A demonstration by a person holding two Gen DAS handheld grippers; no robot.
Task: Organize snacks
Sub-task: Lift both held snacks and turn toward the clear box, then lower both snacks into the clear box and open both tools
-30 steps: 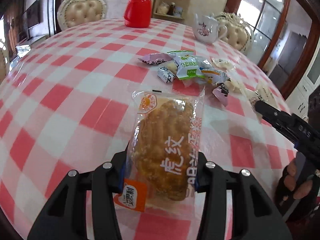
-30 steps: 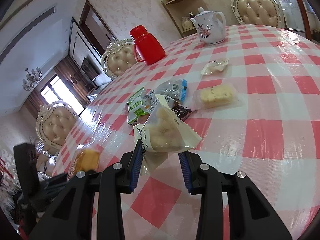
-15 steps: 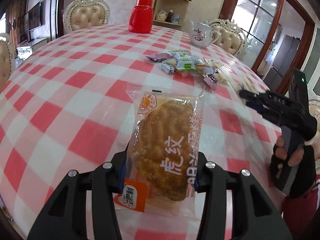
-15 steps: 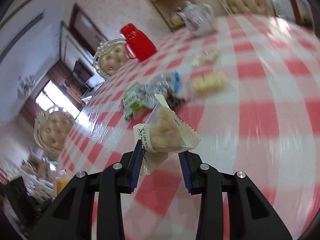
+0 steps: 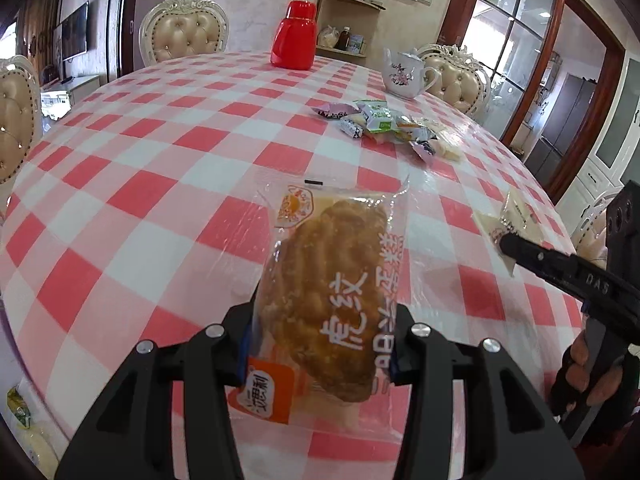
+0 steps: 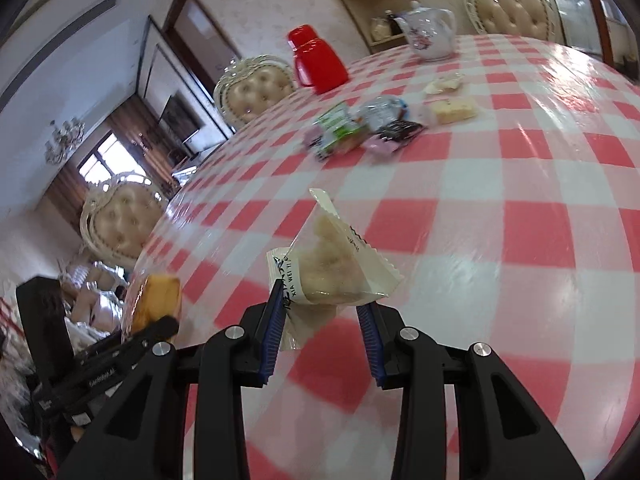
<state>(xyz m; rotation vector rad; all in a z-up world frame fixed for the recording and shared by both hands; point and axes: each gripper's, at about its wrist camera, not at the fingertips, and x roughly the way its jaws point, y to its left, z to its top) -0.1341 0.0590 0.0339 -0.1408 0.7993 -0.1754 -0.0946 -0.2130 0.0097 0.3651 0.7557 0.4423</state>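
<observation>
Left claw (image 5: pixel 320 344) is still pinching the golden pastry packet (image 5: pixel 332 300), centred low in the left wrist view above the checked surface (image 5: pixel 140 168). Right claw (image 6: pixel 322 330) is keeping its pads pressed on the pale snack packet (image 6: pixel 332 268). Compared with a second ago, both cameras are sitting higher and farther back: the snack pile (image 5: pixel 384 124) is appearing smaller, toward the upper right, and the red flask (image 5: pixel 294 36) and teapot (image 5: pixel 402 74) are receding. The right claw is now entering at the right edge of the left wrist view.
</observation>
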